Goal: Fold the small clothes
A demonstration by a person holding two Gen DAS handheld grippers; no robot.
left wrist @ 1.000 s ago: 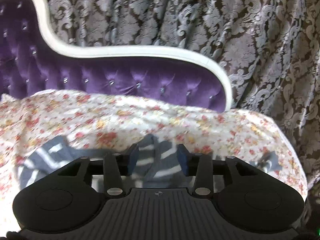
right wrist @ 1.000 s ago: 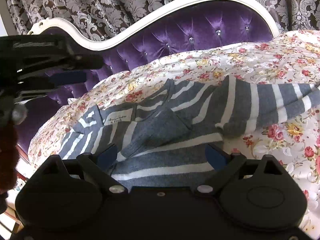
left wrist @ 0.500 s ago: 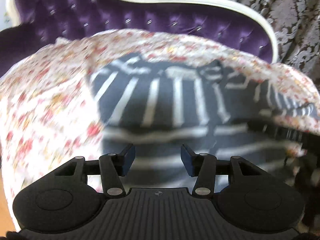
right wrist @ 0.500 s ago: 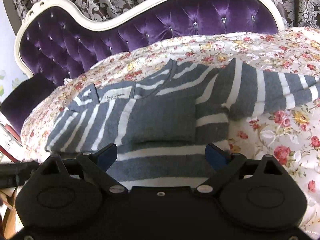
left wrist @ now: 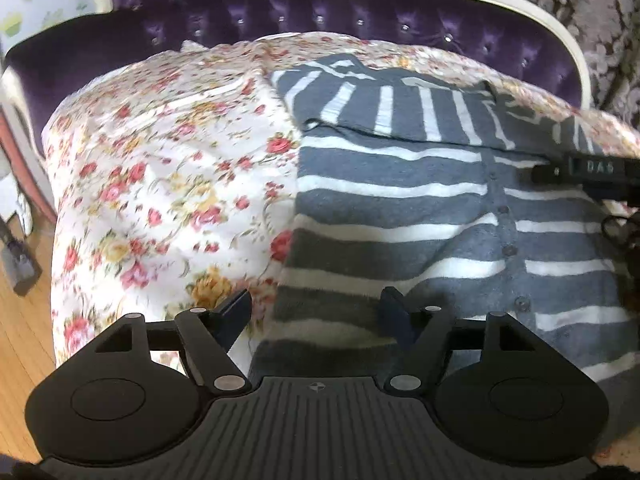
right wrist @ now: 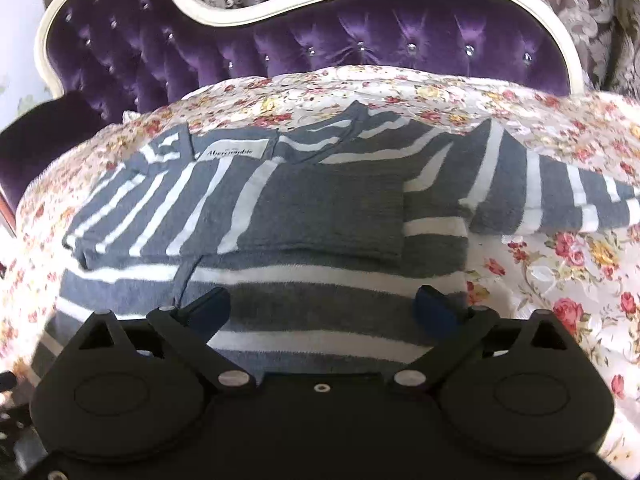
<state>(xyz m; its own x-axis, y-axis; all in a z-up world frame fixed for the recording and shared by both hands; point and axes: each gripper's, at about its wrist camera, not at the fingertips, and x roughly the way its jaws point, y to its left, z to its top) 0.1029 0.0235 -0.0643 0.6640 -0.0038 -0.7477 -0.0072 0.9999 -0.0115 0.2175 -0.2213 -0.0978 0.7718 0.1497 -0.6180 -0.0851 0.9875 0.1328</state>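
Purple tufted sofa (right wrist: 360, 40) w/ white trim, damask curtain (left wrist: 580, 12) behind, floral sheet (left wrist: 160, 168) spread over the seat. On the sheet lies the grey-and-white striped cardigan (right wrist: 320, 208), label side up near the collar, its body flat and button placket running down the front in the left wrist view.

What changed: one sleeve now lies folded across the chest, cuff end resting on the body; a sec ago it sat bunched and less square. Other sleeve (right wrist: 560, 196) sticks out to the side over the sheet, not folded in yet. So prob. first sleeve fold done, second pending, then body fold.

Left claw (left wrist: 316, 308): jaws have just been opening, now fairly wide, straddling the cardigan's side edge near the hem, nothing pinched btwn the pads. Vs earlier frames, its view went from a far look at the sofa back w/ a bit of fabric btwn narrower jaws to a close, downward look at the cardigan's side edge and hem.

Right claw (right wrist: 324, 304): jaws have just opened a touch more, about max wide, empty, poised above the lower body stripes. View nearly same as before, slightly rolled; the left tool no longer crosses its upper left corner.

Part of the right tool shows at the right edge of the left view, over the cardigan.
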